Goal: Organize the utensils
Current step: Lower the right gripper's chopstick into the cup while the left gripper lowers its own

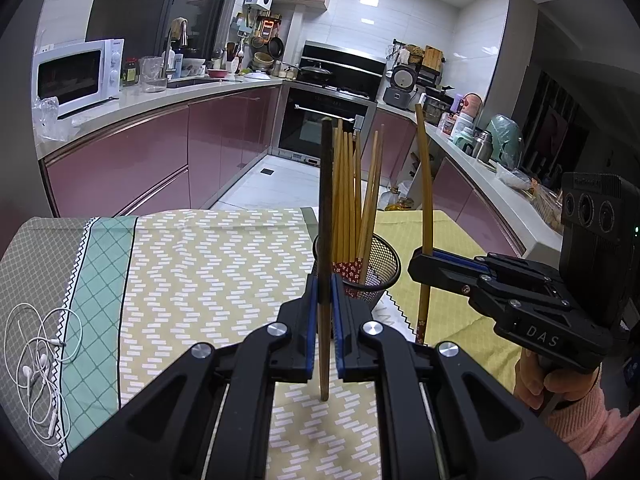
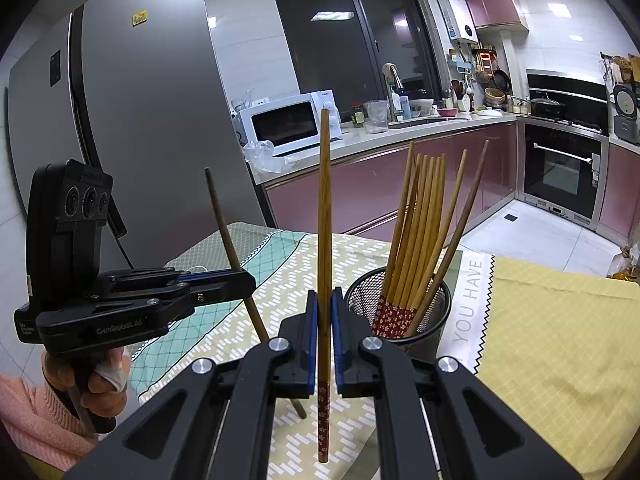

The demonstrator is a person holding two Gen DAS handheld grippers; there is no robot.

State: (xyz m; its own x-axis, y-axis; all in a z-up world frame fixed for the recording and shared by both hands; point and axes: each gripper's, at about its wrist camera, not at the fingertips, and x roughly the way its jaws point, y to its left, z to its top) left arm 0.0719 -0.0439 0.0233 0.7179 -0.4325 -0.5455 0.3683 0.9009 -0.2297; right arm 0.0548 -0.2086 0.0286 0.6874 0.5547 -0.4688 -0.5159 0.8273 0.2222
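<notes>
My left gripper (image 1: 325,296) is shut on a dark brown chopstick (image 1: 326,208), held upright just in front of the black mesh holder (image 1: 384,264). The holder stands on the cloth-covered table and contains several light wooden chopsticks (image 1: 352,200) with red patterned ends. My right gripper (image 2: 325,320) is shut on a light wooden chopstick (image 2: 325,220) with a red floral end, upright, just left of the holder (image 2: 424,304). Each gripper shows in the other's view: the right one (image 1: 424,260) right of the holder, the left one (image 2: 240,280) at left with its dark chopstick (image 2: 228,236).
The table carries a zigzag-patterned cloth (image 1: 200,272) and a yellow cloth (image 2: 552,340). White earphones (image 1: 40,352) lie at the table's left edge. Kitchen counters, a microwave (image 1: 76,74) and an oven (image 1: 320,120) stand beyond.
</notes>
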